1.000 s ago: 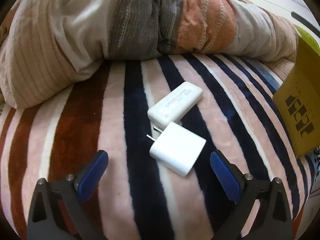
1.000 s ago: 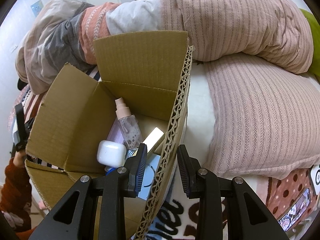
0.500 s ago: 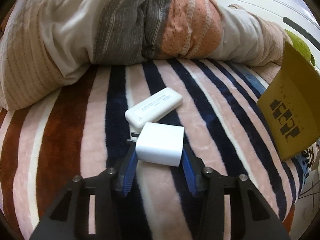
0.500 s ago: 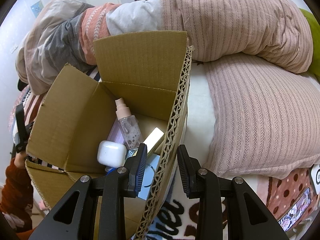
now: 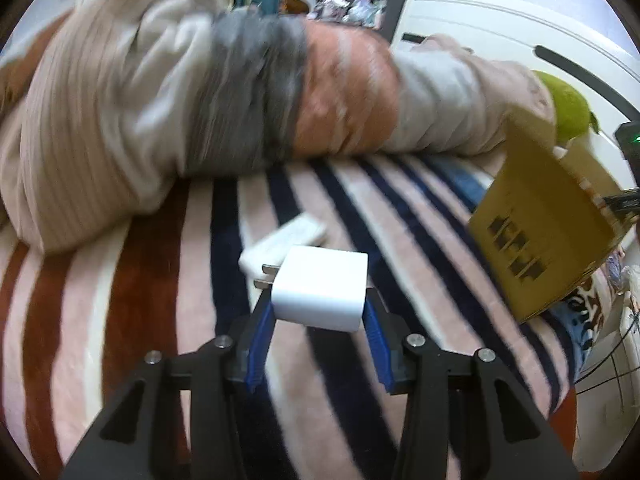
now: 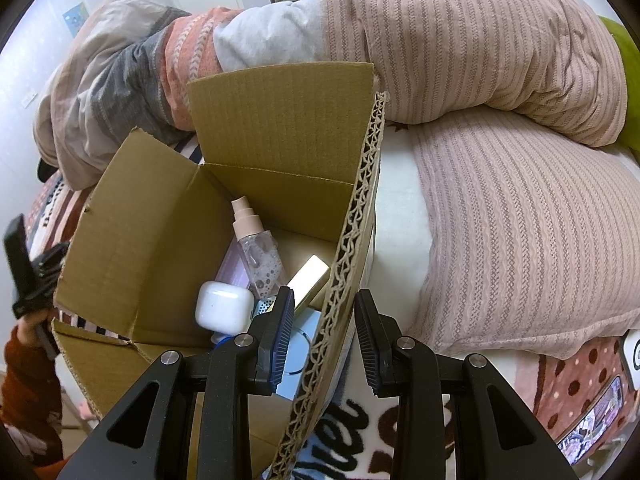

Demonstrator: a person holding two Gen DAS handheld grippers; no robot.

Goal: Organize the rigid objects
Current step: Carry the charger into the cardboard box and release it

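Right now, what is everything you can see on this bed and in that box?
wall charger: one, white, held off the blanket in the left claw
power bank: one, white, on the striped blanket behind the charger
striped blanket: one, pink, navy and brown, covering the bed
quilt: one, pink, grey and orange, bunched at the back
cardboard box: one, brown, open
spray bottle: one, clear with pink cap, in the box
earbud case: one, white, in the box
left claw: black with blue pads, gripping the charger
right claw: black, astride the box's wall

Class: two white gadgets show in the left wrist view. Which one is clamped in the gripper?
The square wall charger with metal prongs, between the left gripper's pads. The longer white power bank lies behind on the striped blanket.
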